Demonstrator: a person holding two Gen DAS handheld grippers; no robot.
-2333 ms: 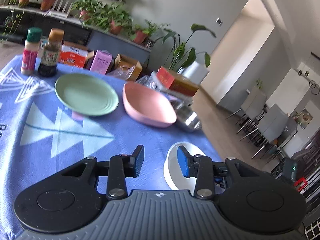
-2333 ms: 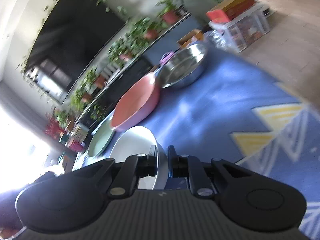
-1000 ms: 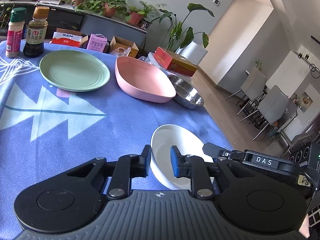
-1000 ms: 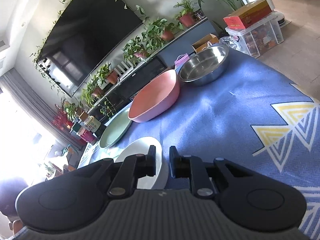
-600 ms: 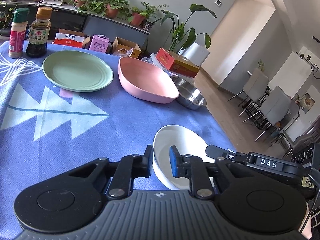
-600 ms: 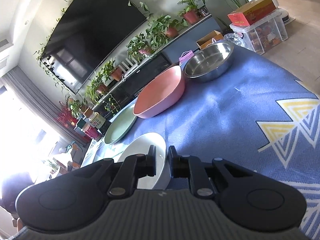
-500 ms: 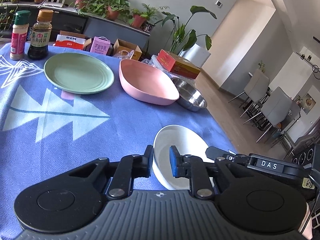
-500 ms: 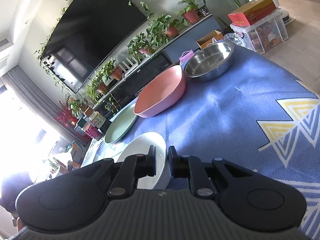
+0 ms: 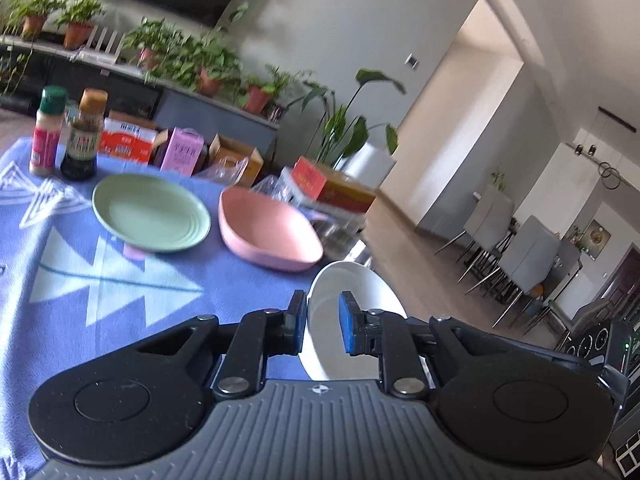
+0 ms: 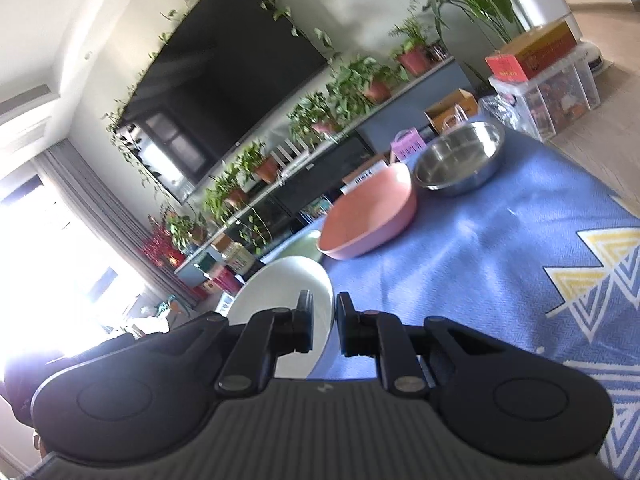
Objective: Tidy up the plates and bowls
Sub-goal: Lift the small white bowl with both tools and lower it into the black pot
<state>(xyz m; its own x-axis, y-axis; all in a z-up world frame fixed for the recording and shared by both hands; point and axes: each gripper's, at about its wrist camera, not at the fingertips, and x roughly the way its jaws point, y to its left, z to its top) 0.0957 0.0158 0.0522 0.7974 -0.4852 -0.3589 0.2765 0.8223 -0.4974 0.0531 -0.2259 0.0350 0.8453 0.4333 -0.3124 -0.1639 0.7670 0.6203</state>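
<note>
Blue patterned tablecloth, with a living room of potted plants behind; items are listed left to right as seen from the left wrist.

Two condiment bottles, upright, at the far left corner.

Green plate, flat on the cloth, near the bottles.

Pink bowl, just beside the plate, upright.

Steel bowl, beyond the pink bowl at the table edge; largely hidden in the left view.

White bowl, tilted and seemingly clear of the cloth, its rim pinched on two sides.

Left gripper: nearly closed, one blue pad on each face of the bowl's wall.

Right gripper: likewise clamped on the white bowl at the opposite rim.

Risks, as judged: a smooth glazed rim held by narrow pads could be let slip if the two hands are moved unevenly; twisting would be caused, and the bowl could be dropped onto the table or past its near edge. The pink bowl could be struck if clearance is misjudged.
</note>
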